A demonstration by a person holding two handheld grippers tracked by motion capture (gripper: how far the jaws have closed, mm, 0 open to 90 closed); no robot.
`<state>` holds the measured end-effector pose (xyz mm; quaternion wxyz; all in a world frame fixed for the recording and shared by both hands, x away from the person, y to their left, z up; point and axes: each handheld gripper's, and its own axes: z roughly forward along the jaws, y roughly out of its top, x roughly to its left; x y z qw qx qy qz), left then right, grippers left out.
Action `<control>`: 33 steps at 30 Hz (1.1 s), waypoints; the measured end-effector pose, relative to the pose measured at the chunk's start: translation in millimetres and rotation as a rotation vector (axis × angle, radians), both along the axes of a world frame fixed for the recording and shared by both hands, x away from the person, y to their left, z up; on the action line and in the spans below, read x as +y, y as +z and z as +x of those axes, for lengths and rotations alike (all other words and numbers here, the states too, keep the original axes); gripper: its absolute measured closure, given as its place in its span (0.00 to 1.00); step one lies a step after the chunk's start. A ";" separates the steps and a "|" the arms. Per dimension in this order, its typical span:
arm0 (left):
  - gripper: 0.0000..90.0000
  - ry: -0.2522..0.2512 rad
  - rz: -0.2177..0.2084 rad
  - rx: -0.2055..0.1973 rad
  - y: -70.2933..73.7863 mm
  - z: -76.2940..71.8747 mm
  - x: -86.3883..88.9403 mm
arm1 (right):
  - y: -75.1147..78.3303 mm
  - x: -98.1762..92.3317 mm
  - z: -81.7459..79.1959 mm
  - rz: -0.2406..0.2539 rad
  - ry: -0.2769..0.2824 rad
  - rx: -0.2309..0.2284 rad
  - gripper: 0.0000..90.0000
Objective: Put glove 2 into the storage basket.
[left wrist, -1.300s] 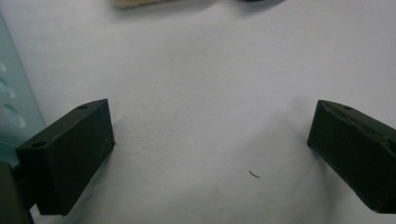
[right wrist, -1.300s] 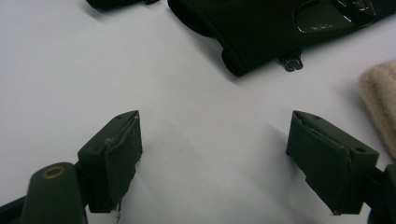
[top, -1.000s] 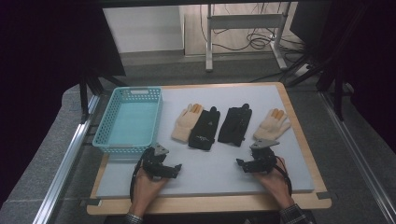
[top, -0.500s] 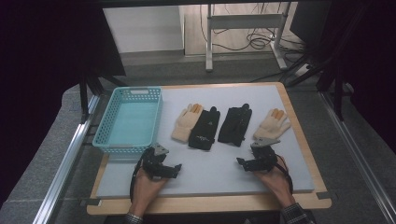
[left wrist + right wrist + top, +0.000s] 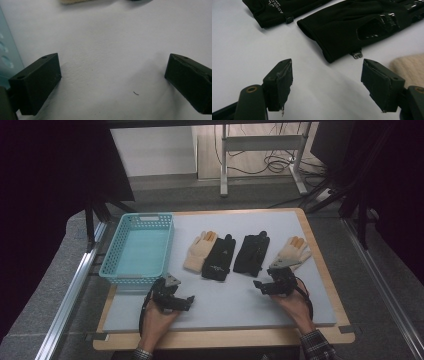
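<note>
Several gloves lie in a row across the white table top [image 5: 235,295]: a cream glove [image 5: 200,251], a black glove [image 5: 219,258], a second black glove [image 5: 252,253] and another cream glove [image 5: 292,252]. My left gripper [image 5: 186,302] rests low on the table in front of the basket, open over bare surface [image 5: 112,75]. My right gripper [image 5: 260,286] sits just before the right-hand gloves, open, its jaws pointing at the cuff of a black glove [image 5: 352,27], with the edge of a cream glove [image 5: 409,66] beside the right jaw.
A light blue plastic basket [image 5: 139,248] stands at the table's left, its wall [image 5: 6,57] close beside my left gripper. The table has a wooden rim [image 5: 225,340]. A metal frame and cables lie on the floor beyond.
</note>
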<state>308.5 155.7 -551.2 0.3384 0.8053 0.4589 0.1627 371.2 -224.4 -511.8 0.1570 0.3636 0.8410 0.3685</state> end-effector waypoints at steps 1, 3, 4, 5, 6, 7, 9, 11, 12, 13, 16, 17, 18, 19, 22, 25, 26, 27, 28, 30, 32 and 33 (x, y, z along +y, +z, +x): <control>0.01 0.000 0.000 0.000 0.0 0.0 0.0 | 0.0 0.0 0.0 0.000 0.000 0.000 0.28; 0.01 0.000 0.000 0.000 0.0 0.0 0.0 | -0.4 3.8 2.0 0.007 0.008 0.007 0.29; 0.01 0.000 0.000 0.000 0.0 0.0 0.0 | -0.8 7.9 4.1 0.008 0.015 0.013 0.29; 0.01 0.000 0.000 0.000 0.0 0.0 0.0 | -0.8 7.9 4.1 0.008 0.015 0.013 0.29; 0.01 0.000 0.000 0.000 0.0 0.0 0.0 | -1.2 12.1 6.6 0.009 0.019 0.016 0.29; 0.01 0.000 0.000 0.000 0.0 0.0 0.0 | -1.2 12.1 6.6 0.009 0.019 0.016 0.29; 0.01 0.000 0.001 0.000 0.0 0.0 0.0 | -0.3 17.9 9.3 0.010 0.025 0.017 0.29; 0.01 0.000 0.001 0.000 0.0 0.0 0.0 | 0.6 21.2 10.6 0.011 0.029 0.015 0.30; 0.01 0.000 0.000 0.000 0.0 0.0 0.0 | 1.2 22.8 11.3 0.010 0.030 0.014 0.30; 0.01 0.000 0.001 -0.001 0.0 0.0 0.0 | 1.8 24.1 12.2 0.010 0.030 0.011 0.30; 0.01 0.000 0.000 0.000 0.0 0.0 0.0 | 4.2 26.6 16.5 0.001 0.027 0.002 0.32; 0.01 0.000 0.001 0.000 0.0 -0.1 0.0 | 5.3 26.9 19.0 0.000 0.023 -0.001 0.34; 0.01 0.000 0.001 0.000 0.0 0.0 0.0 | 6.4 26.9 21.9 0.004 0.018 0.000 0.35; 0.01 0.000 0.000 0.000 0.0 -0.1 0.0 | 7.4 27.0 25.8 0.010 0.013 0.002 0.35; 0.01 0.000 0.000 0.000 0.0 0.0 0.0 | 8.9 27.5 34.8 0.002 0.002 -0.004 0.38; 0.01 0.000 0.000 0.000 0.0 -0.1 0.0 | 9.8 26.9 45.3 -0.004 -0.017 -0.012 0.42; 0.01 0.000 0.000 0.000 0.0 0.0 0.0 | 10.1 26.9 48.5 -0.005 -0.021 -0.013 0.42; 0.01 0.000 0.000 0.000 0.0 0.0 0.0 | 10.3 27.0 51.6 -0.007 -0.024 -0.016 0.43; 0.01 0.000 0.000 0.000 0.0 0.0 0.1 | 10.5 27.1 54.7 -0.012 -0.027 -0.020 0.43; 0.01 0.000 0.000 0.000 0.0 0.0 0.1 | 10.7 28.2 61.1 -0.018 -0.036 -0.023 0.43; 0.01 0.000 -0.001 0.000 -0.1 0.0 0.0 | 11.1 29.6 68.6 -0.027 -0.050 -0.023 0.42; 0.01 0.000 -0.001 0.000 0.0 0.0 0.0 | 11.3 30.5 73.8 -0.029 -0.060 -0.026 0.41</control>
